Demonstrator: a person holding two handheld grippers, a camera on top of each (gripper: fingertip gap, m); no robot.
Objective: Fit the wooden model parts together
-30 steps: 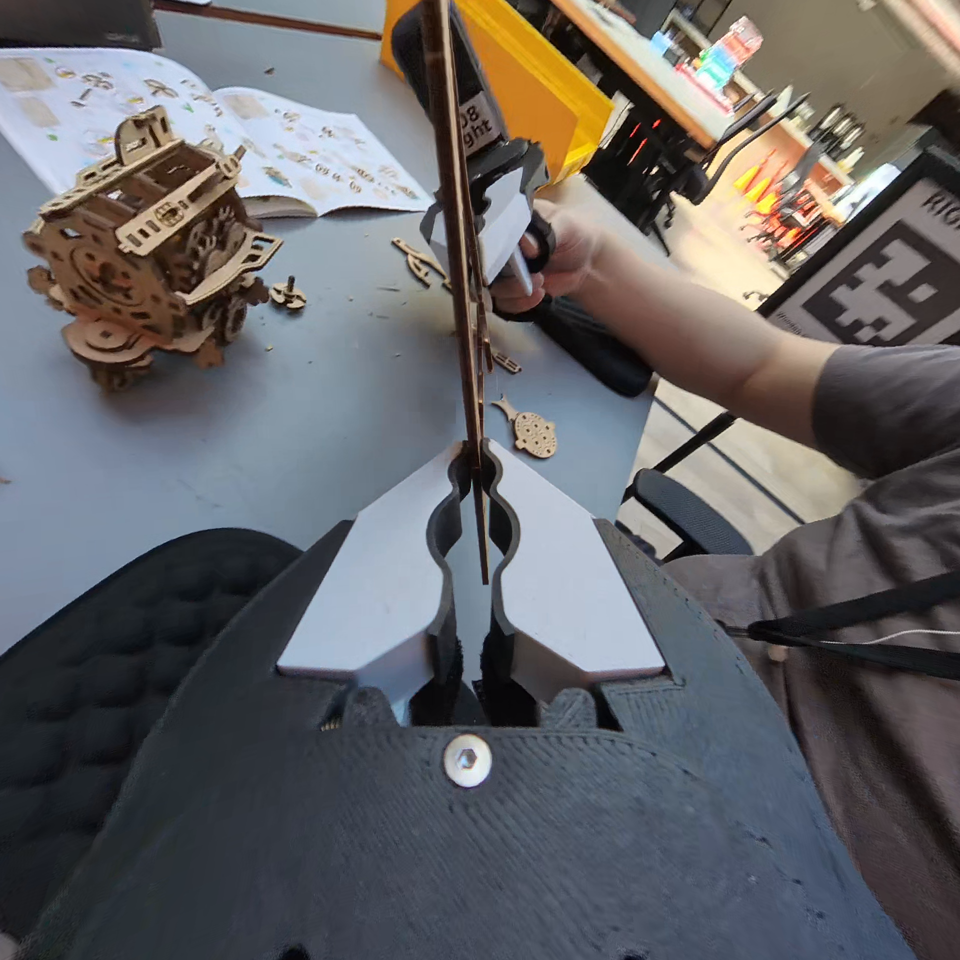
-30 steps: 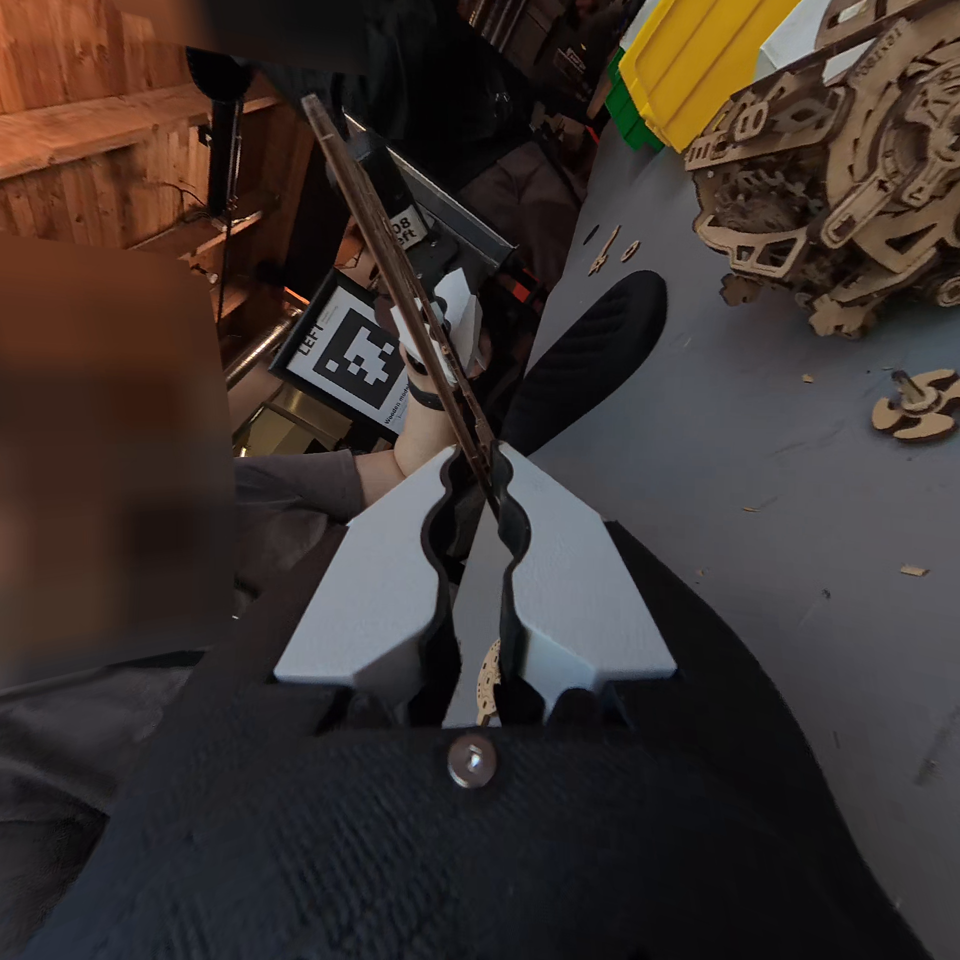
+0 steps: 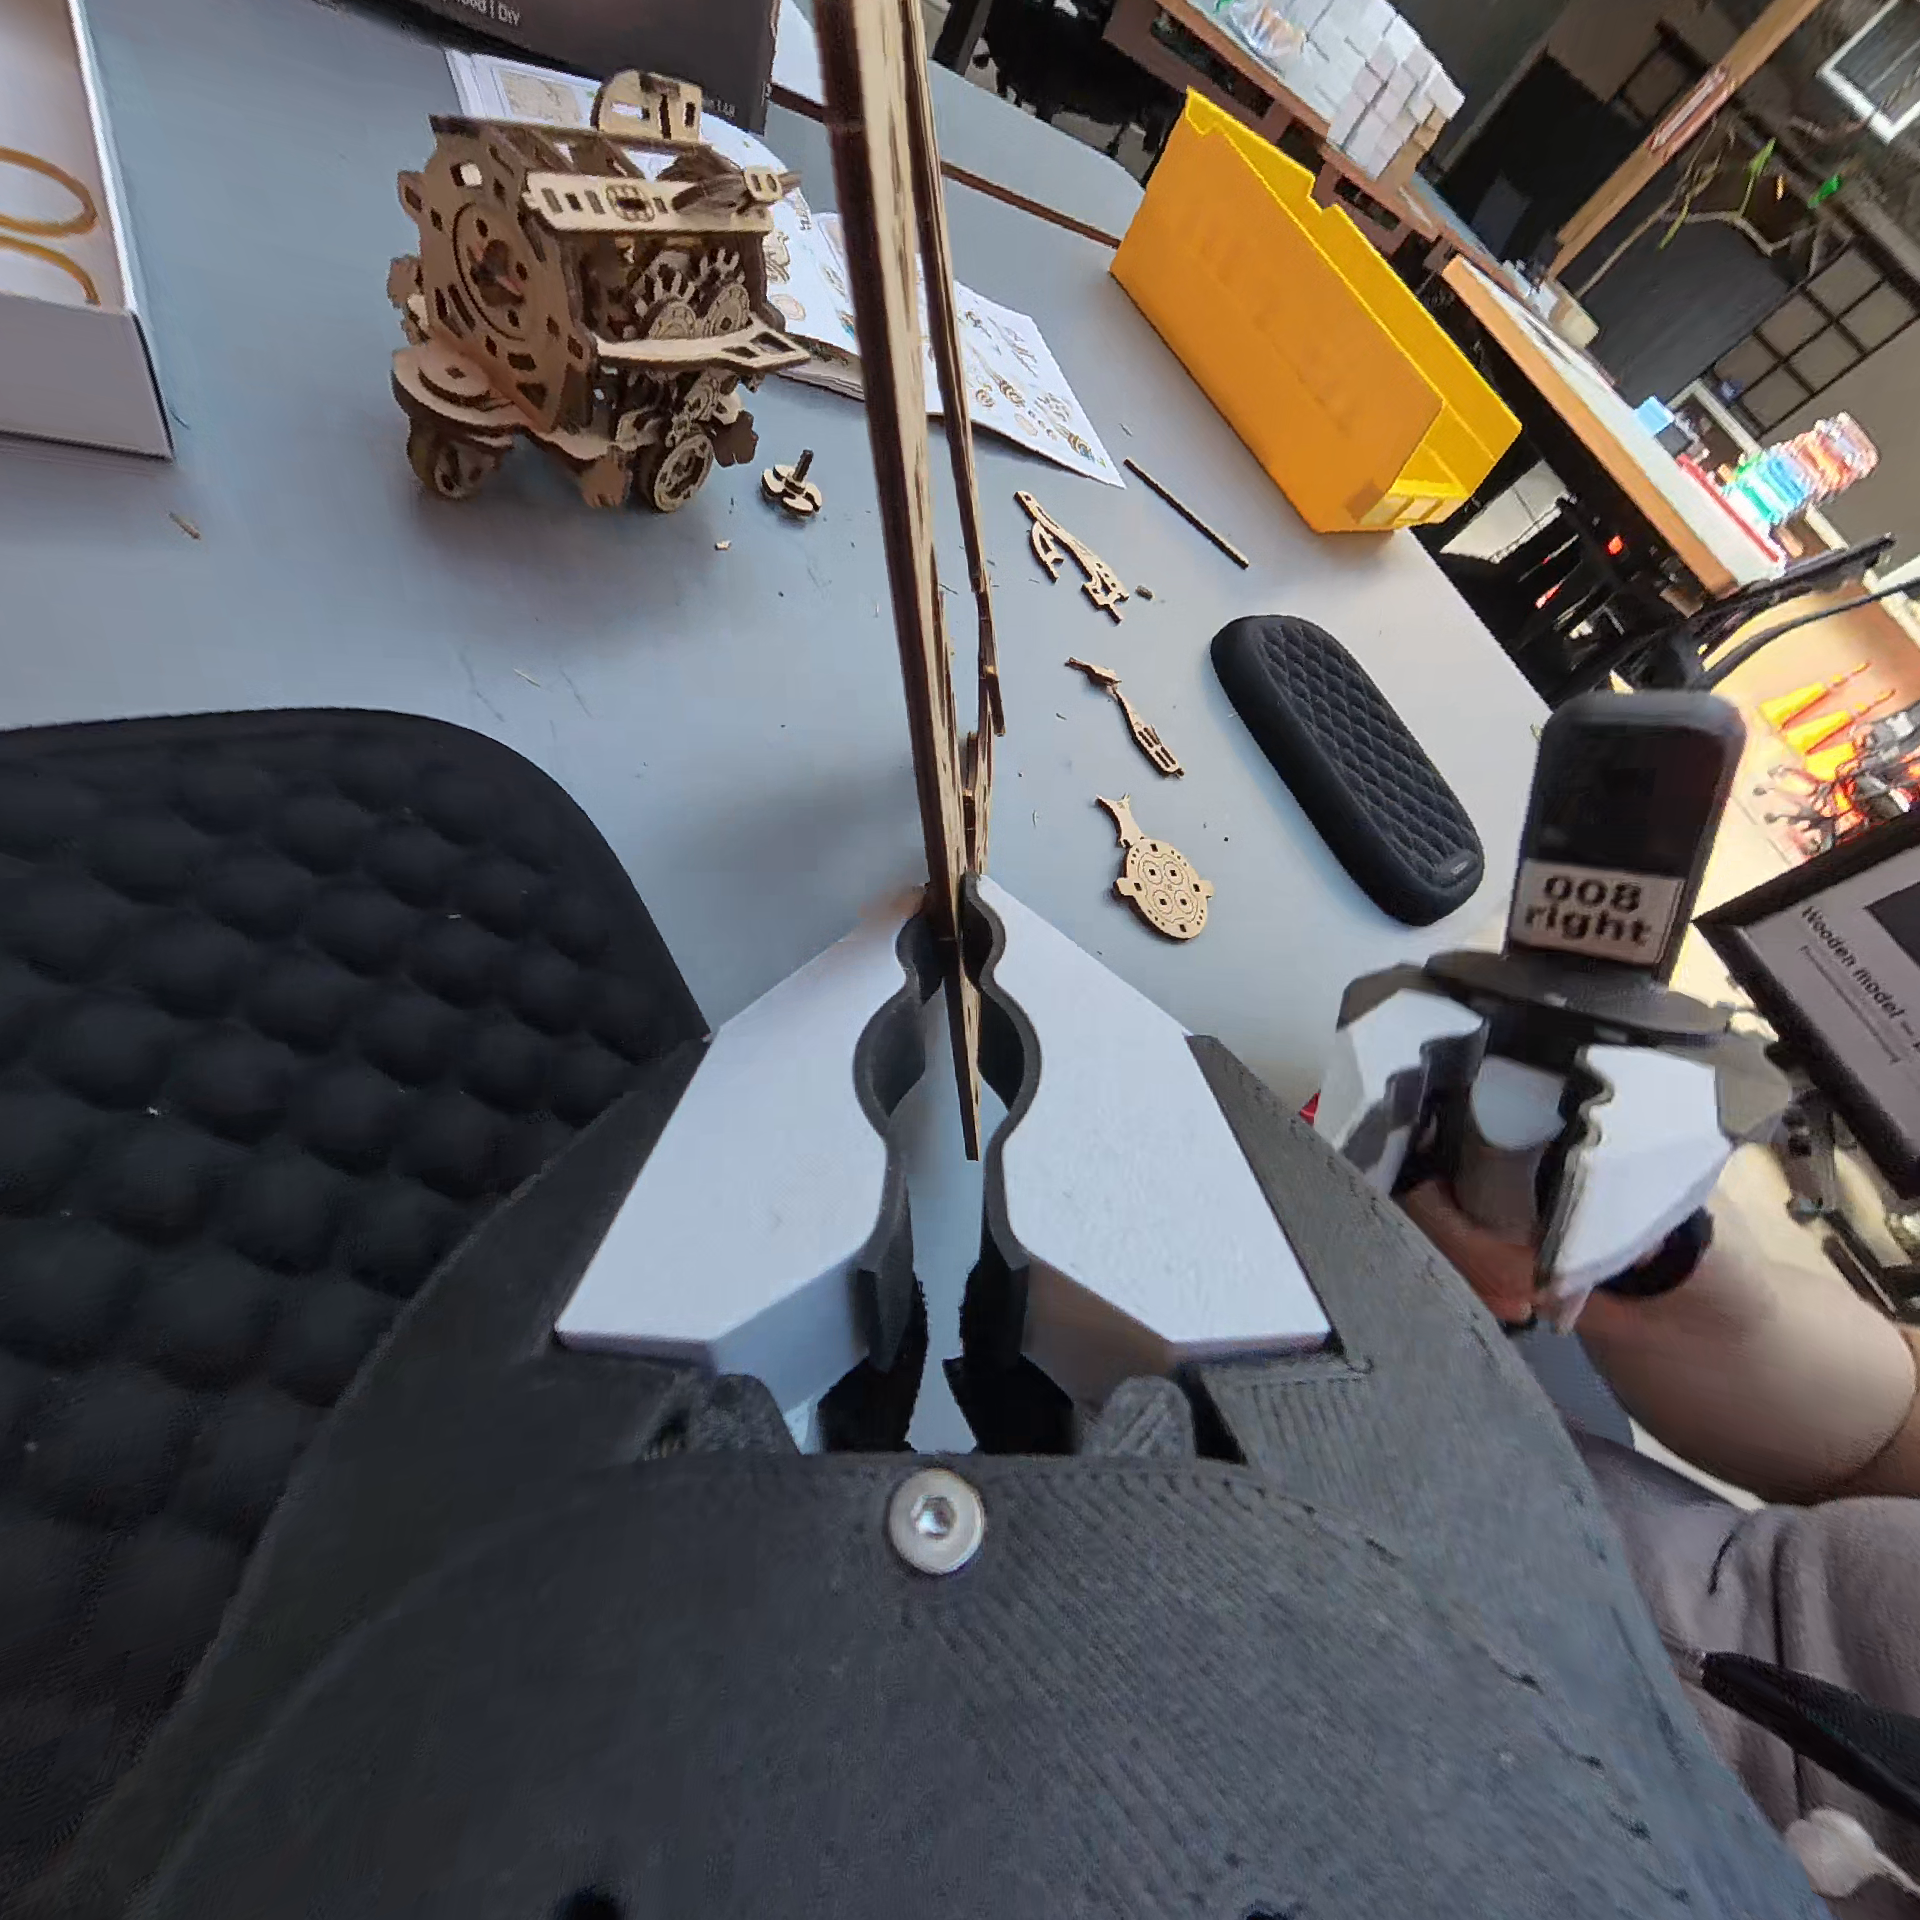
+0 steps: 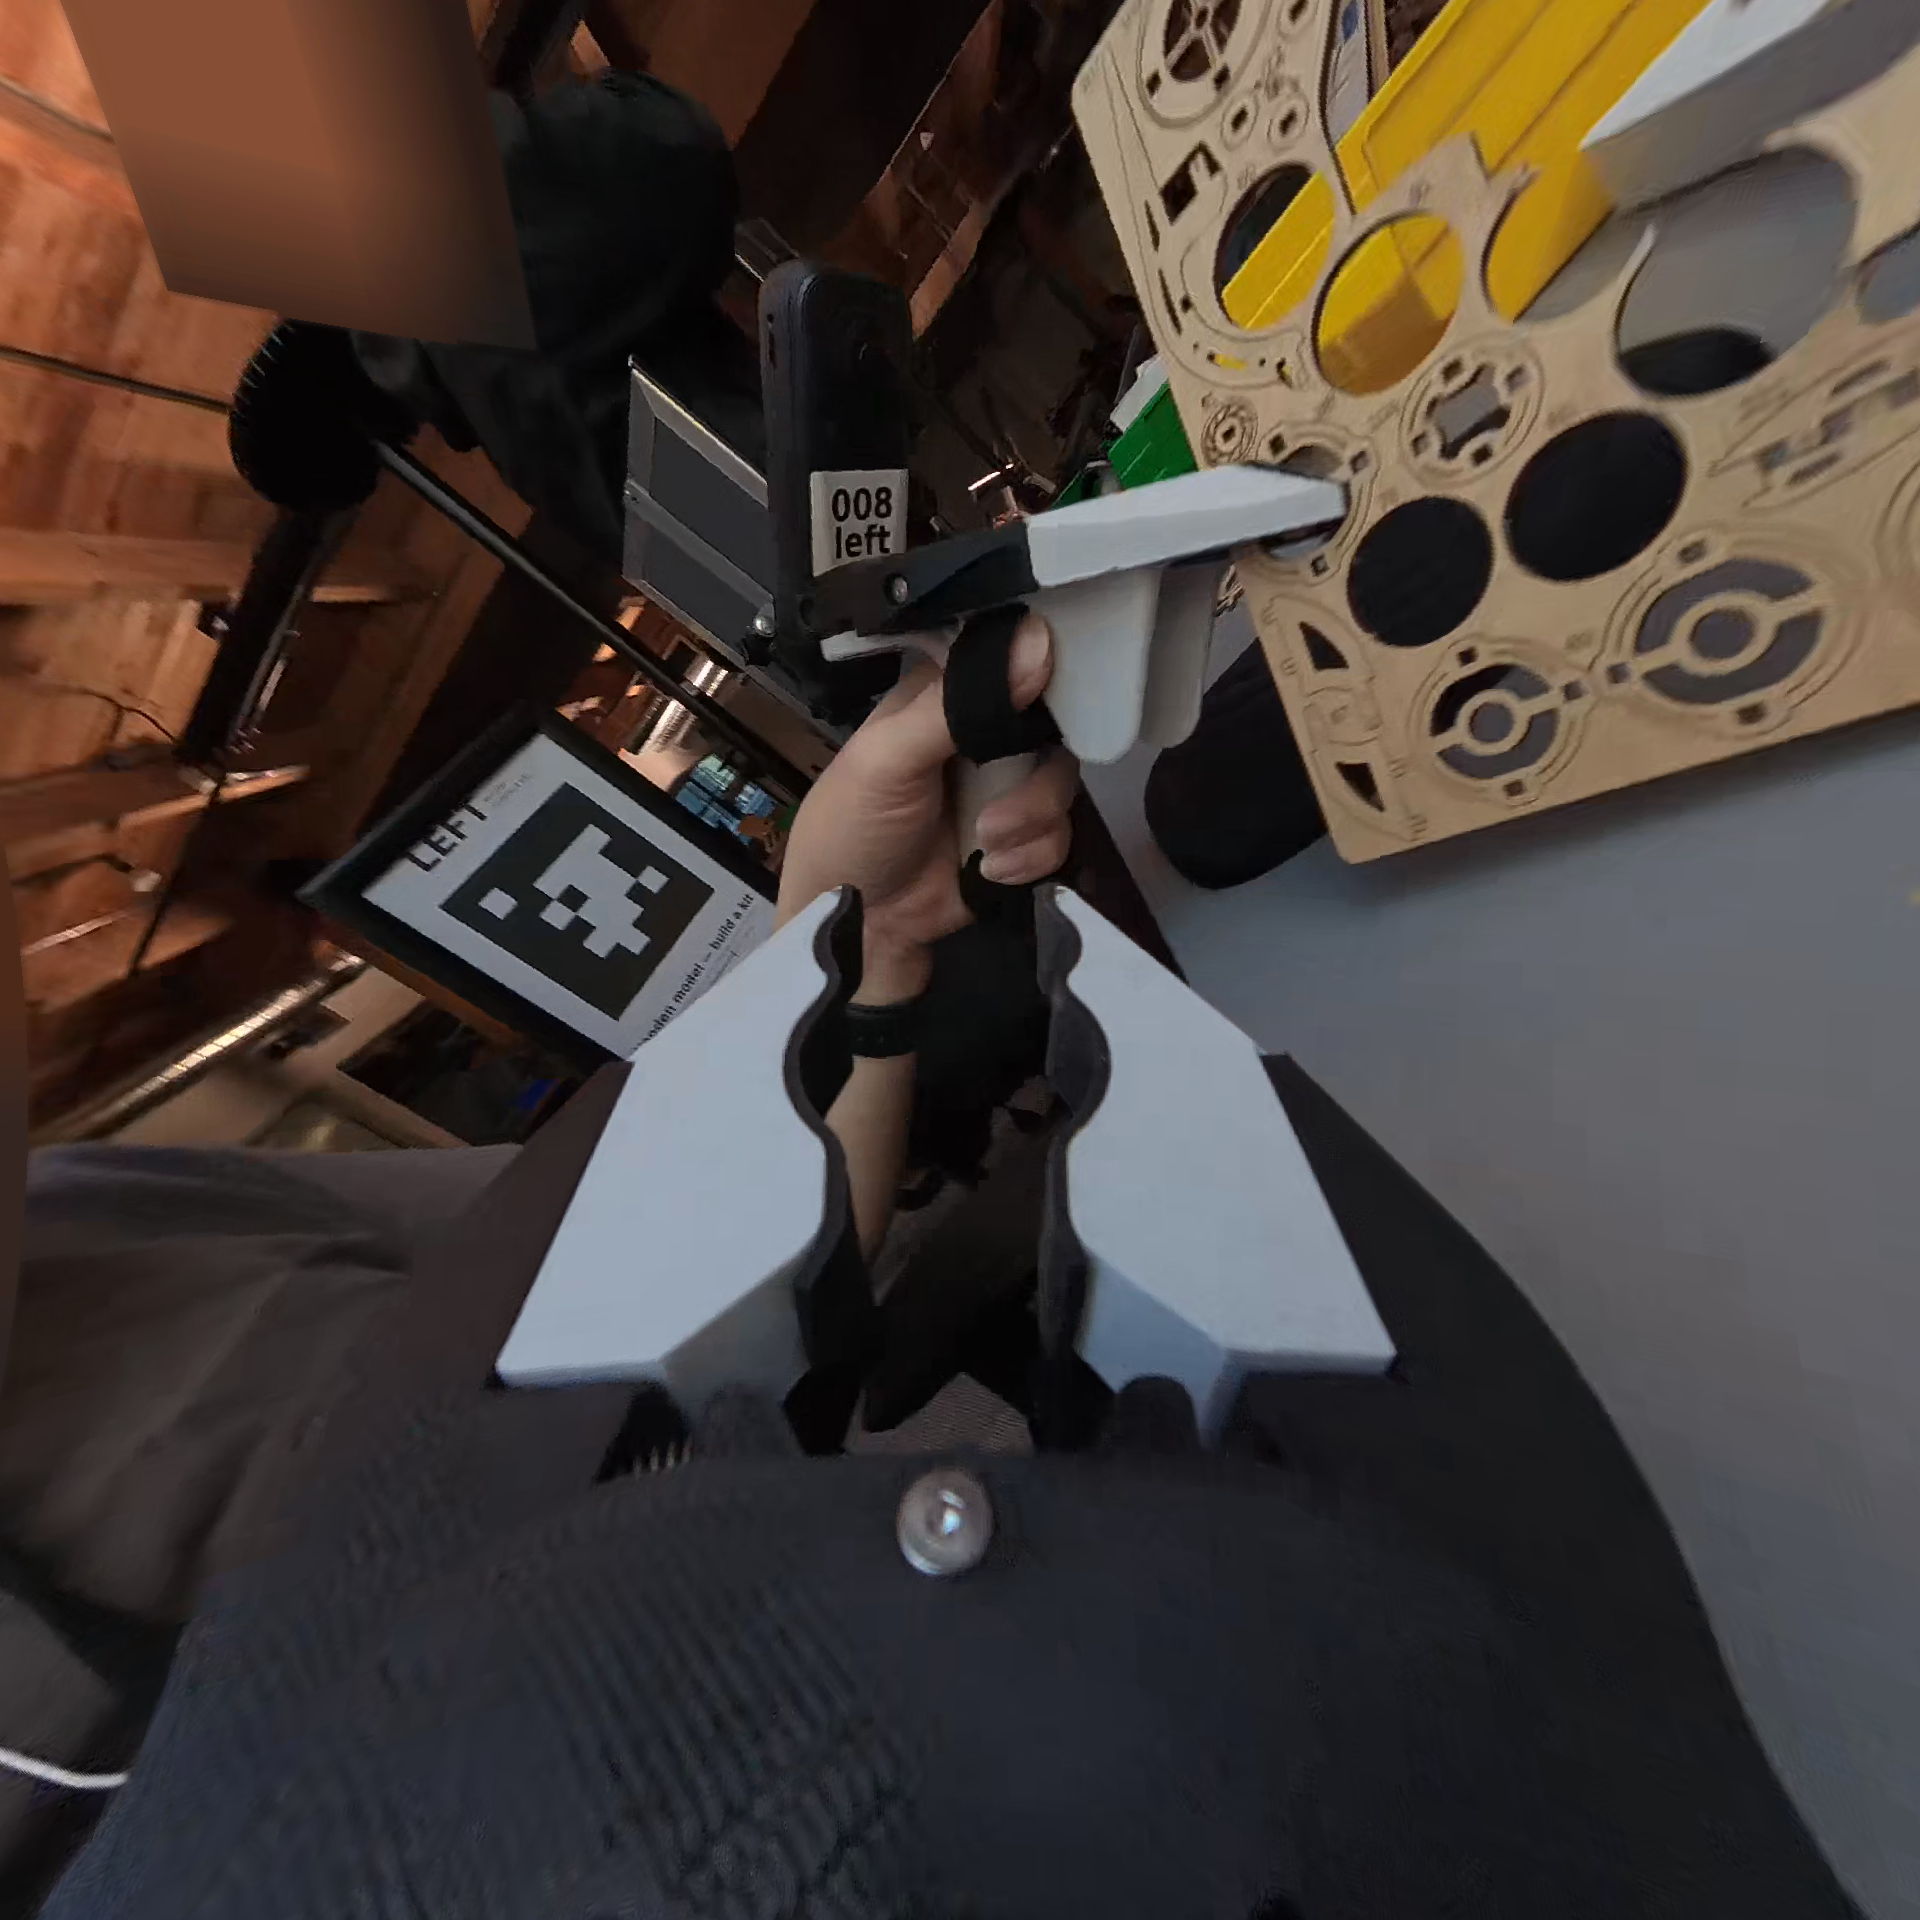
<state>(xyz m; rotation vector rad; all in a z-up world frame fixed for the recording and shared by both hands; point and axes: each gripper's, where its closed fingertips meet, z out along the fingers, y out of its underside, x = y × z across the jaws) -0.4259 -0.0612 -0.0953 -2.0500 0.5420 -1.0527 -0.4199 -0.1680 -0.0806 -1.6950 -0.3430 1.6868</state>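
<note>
Left claw [image 3: 951, 925] clamped on thin wooden sheet [image 3: 904, 436], held upright on edge above grey counter [image 3: 644, 675]; right claw [image 4: 945, 935] spread wide, empty; half-built wooden model [image 3: 582, 301] standing on counter beyond.

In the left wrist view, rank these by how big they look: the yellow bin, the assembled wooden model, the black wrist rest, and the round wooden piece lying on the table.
1. Assembled wooden model and yellow bin: too alike to rank.
2. Black wrist rest, though nearer the camera.
3. Round wooden piece.

We see the assembled model [image 3: 582, 301] on the table [image 3: 312, 623] toward its far left, a booklet [image 3: 997, 364] behind it. Loose flat parts [image 3: 1158, 883] lie right of the upright sheet [image 3: 904, 416], with the bin [image 3: 1299, 332] near the far right edge.
</note>
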